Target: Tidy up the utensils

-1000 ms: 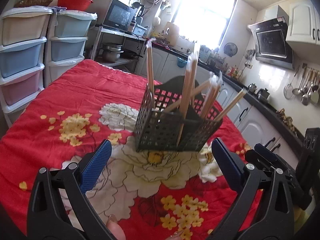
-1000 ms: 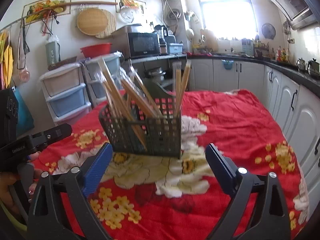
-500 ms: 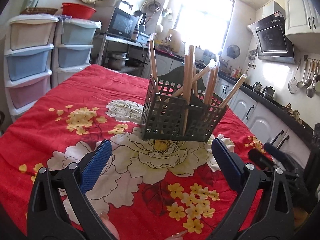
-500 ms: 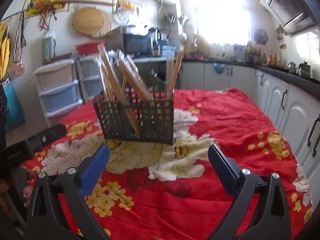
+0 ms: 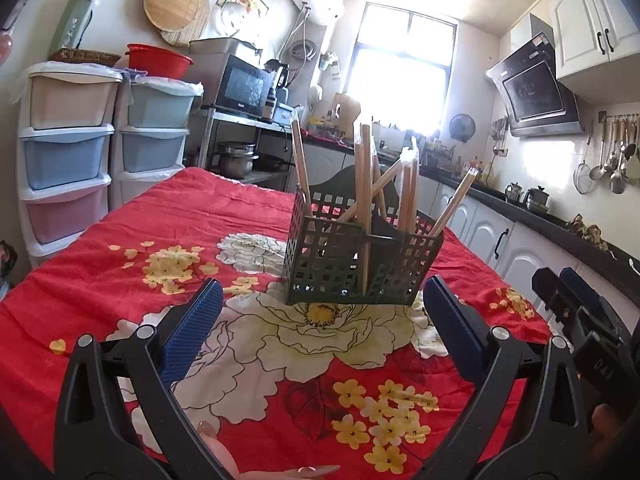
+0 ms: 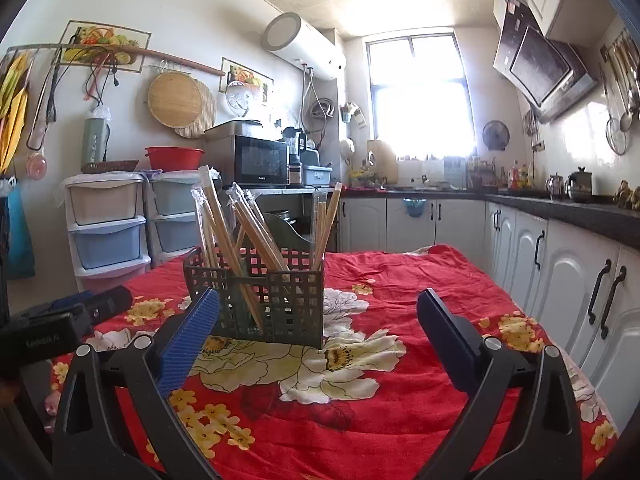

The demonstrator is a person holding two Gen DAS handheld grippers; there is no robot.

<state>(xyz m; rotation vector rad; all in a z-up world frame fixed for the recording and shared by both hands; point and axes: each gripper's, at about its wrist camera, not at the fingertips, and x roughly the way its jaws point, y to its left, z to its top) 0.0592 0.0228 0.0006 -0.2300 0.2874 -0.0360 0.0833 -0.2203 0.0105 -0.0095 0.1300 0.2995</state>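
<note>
A dark green lattice utensil basket [image 5: 356, 264] stands upright on the red flowered tablecloth [image 5: 120, 280]; it also shows in the right wrist view [image 6: 260, 300]. Several wrapped pairs of wooden chopsticks [image 5: 366, 184] lean inside its compartments, seen too in the right wrist view [image 6: 248, 236]. My left gripper [image 5: 320, 328] is open and empty, a short way in front of the basket. My right gripper [image 6: 316, 332] is open and empty, in front of the basket from the other side.
Stacked plastic drawers [image 5: 68, 152] stand left of the table. A microwave [image 5: 244, 88] sits on a rack behind. White cabinets and a dark counter [image 6: 560, 240] run along the right. The other gripper's body shows at each view's edge [image 5: 580, 320] [image 6: 60, 328].
Both grippers have drawn back and lowered, tilting up, so the basket looks smaller and more of the room shows. The basket and chopsticks stay in place.
</note>
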